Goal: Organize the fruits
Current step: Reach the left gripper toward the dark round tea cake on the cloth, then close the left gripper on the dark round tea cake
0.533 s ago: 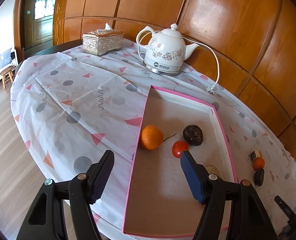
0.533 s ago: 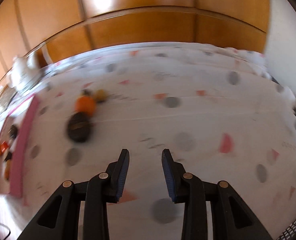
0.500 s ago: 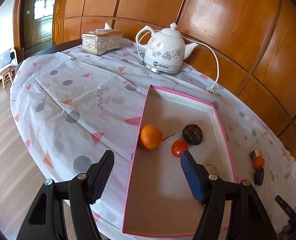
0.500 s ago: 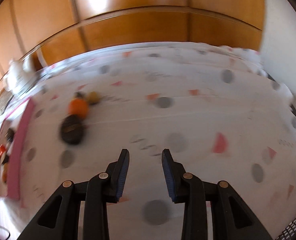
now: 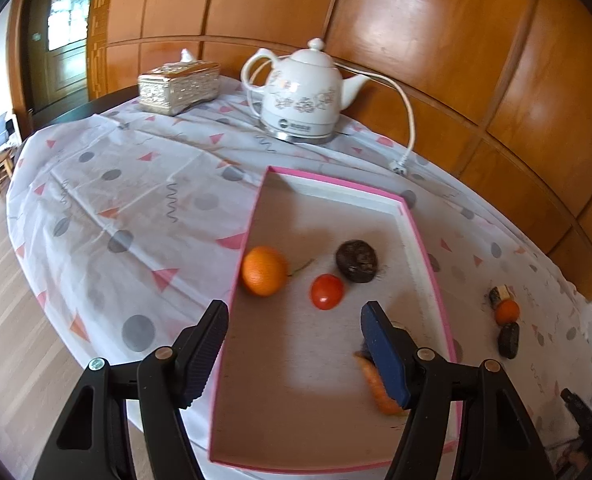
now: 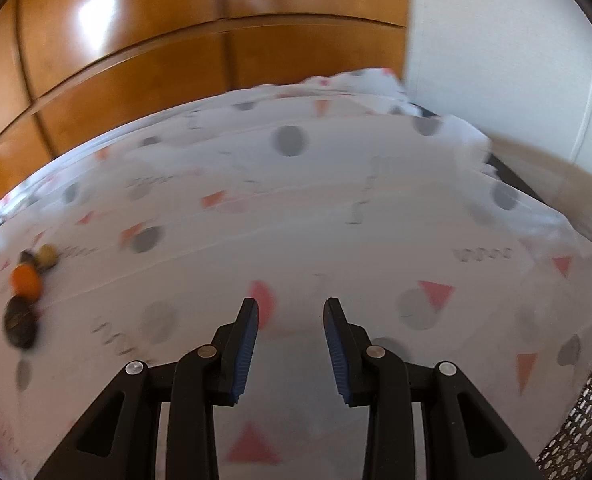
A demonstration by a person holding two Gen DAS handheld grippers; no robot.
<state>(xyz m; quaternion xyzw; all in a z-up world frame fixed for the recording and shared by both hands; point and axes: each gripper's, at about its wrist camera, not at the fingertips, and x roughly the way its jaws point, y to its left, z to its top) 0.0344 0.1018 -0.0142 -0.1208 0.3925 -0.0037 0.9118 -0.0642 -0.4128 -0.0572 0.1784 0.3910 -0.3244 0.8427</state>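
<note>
Left wrist view showed the pink tray [image 5: 423, 256] already holding an orange [image 5: 264, 271], a red tomato [image 5: 326, 291], a dark fruit [image 5: 356, 260] and an orange piece [image 5: 377, 384] half hidden behind one finger, while the left claw [image 5: 294, 354] hung wide and empty above it. Right wrist view, blurred, showed the right claw [image 6: 290, 354] narrow and empty over the counter [image 6: 335, 220] — with three leftover pieces [image 6: 24, 298] well off to its left, so the sorting looked roughly half done.

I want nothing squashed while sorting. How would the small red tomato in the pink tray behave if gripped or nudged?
The red tomato looks round and glossy, so it would probably roll across the flat floor of the pink tray if nudged. Its smooth skin may slip between pads. It is likely soft, so a gentle squeeze seems wise.
</note>
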